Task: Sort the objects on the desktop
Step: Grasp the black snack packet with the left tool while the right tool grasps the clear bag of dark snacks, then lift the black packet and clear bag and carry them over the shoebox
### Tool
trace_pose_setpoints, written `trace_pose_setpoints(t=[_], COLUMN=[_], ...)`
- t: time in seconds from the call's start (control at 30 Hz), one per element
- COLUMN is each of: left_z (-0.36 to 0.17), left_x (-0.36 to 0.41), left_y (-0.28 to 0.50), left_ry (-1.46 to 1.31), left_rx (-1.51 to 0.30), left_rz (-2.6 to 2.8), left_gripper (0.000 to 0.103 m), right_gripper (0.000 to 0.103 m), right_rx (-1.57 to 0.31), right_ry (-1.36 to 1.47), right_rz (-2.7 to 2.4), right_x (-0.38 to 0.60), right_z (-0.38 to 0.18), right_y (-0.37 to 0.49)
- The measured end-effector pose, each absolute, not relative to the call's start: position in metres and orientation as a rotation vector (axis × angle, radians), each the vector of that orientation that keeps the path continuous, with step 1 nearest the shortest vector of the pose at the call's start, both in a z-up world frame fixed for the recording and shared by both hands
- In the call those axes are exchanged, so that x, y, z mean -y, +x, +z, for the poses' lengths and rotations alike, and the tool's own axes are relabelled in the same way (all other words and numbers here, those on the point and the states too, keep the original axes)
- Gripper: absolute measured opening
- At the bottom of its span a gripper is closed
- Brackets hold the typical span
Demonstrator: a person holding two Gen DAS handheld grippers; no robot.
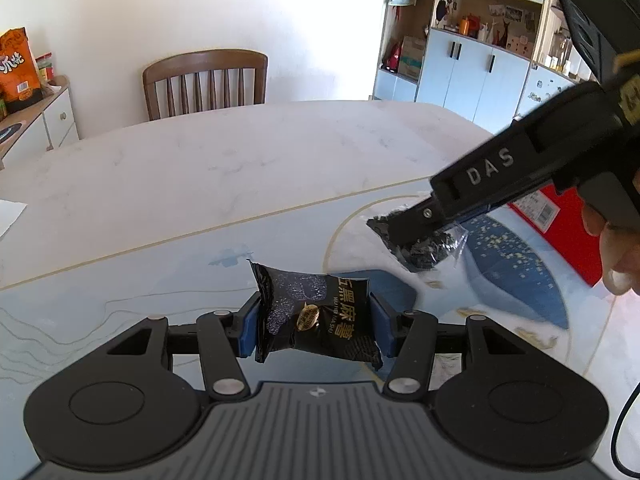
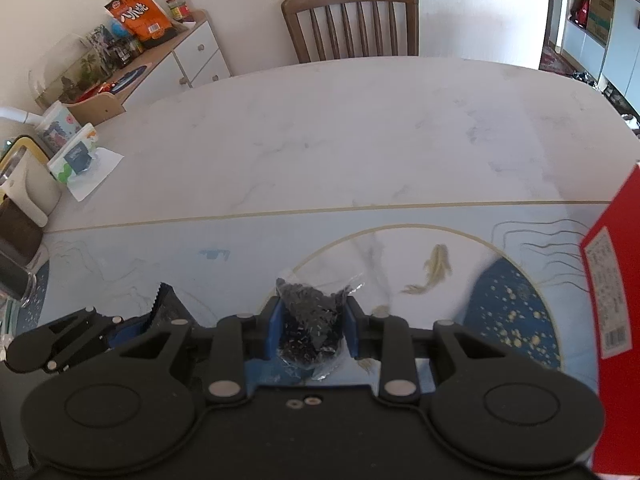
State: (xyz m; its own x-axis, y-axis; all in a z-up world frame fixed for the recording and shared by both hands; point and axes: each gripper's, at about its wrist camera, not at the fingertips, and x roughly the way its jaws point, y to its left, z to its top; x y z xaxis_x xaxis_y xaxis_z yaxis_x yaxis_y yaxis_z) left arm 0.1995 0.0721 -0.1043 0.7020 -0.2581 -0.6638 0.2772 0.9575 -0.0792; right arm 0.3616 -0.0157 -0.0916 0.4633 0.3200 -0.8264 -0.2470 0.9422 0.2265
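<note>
Black snack packet (image 1: pixel 320 316) is clamped in the left gripper (image 1: pixel 314 326), above the blue mat (image 1: pixel 120 300). Right gripper (image 2: pixel 312 334) is clamped on a clear bag of dark bits (image 2: pixel 310 320). Risks: the slick film could slip, or the thin bag could tear near the red box (image 2: pixel 616 300).

This is a home dining room: a pale marble-look table (image 2: pixel 340 140) with a wooden chair (image 2: pixel 352 20) at top centre, a low sideboard (image 2: pixel 176 60) holding snack bags and a fish tank at upper left, and white cupboards (image 1: pixel 472 40) with shelves at upper right.
</note>
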Motion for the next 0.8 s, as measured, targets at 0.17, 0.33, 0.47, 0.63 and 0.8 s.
trace_pose_setpoints(t=[0.17, 0.33, 0.47, 0.63, 0.8], left_z=[-0.09, -0.077, -0.066, -0.053, -0.041], left_x=[-0.067, -0.058, -0.047, -0.028, -0.004], left_y=[0.189, 0.18, 0.176, 0.17, 0.161], left_ry=[-0.001, -0.023, -0.027, -0.038, -0.046], left_rx=[-0.73, -0.722, -0.707, -0.699, -0.692], left_rz=[-0.297, -0.298, -0.301, -0.306, -0.306], left_gripper=[0.054, 0.054, 0.054, 0.054, 0.054], right_gripper=[0.03, 0.03, 0.03, 0.03, 0.029], right_rx=[-1.028, -1.023, -1.008, -0.99, -0.959], right_ry=[0.083, 0.09, 0.097, 0.106, 0.106], right_rz=[0.36, 0.378, 0.391, 0.399, 0.417], right_x=[0.028, 0.042, 0.056, 0.078, 0.106], right_z=[-0.083, -0.074, -0.065, -0.055, -0.043], right_y=[0.347, 0.33, 0.318, 0.304, 0.292])
